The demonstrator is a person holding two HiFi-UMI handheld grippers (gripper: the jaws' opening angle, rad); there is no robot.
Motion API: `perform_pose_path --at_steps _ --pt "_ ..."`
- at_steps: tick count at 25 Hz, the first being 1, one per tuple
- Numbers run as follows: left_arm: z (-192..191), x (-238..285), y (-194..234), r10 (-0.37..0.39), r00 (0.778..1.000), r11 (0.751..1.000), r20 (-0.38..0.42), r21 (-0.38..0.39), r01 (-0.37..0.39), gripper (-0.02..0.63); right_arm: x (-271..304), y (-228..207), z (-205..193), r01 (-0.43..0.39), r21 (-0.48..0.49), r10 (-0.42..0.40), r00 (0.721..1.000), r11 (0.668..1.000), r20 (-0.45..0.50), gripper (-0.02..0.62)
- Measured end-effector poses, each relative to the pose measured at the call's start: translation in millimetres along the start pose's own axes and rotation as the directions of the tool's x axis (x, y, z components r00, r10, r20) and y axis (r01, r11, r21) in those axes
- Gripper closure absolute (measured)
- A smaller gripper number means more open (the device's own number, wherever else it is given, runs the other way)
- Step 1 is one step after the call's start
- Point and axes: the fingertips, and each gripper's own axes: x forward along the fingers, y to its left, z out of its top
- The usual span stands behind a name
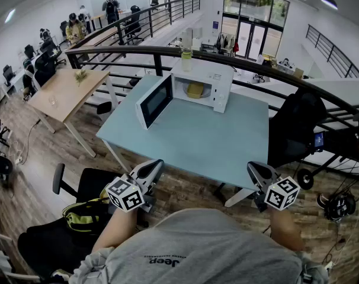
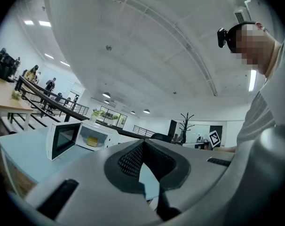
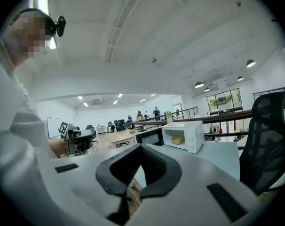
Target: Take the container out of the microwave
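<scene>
The left claw [image 1: 151, 169] and right claw [image 1: 256, 169] are hovering closed, empty, near the table [image 1: 215, 141]; a container [image 1: 195, 90] is sitting inside the open microwave [image 1: 210, 78].

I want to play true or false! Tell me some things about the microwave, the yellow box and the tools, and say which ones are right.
1. The door of the microwave is open. True.
2. The yellow container sits out on the table. False: it is inside the microwave.
3. A bottle stands on top of the microwave. True.
4. The left tool is holding the container. False: it is shut on nothing, by the table's near edge, well away from the microwave.
</scene>
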Motion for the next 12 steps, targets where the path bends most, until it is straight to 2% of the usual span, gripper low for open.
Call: perform_pose_path --at_steps 12 --pt "6 13 -4 -0.007 1.0 1.0 -0.007 0.015 0.007 0.589 4 -4 7 -0.013 -0.026 0.013 1.0 1.0 -0.001 0.58"
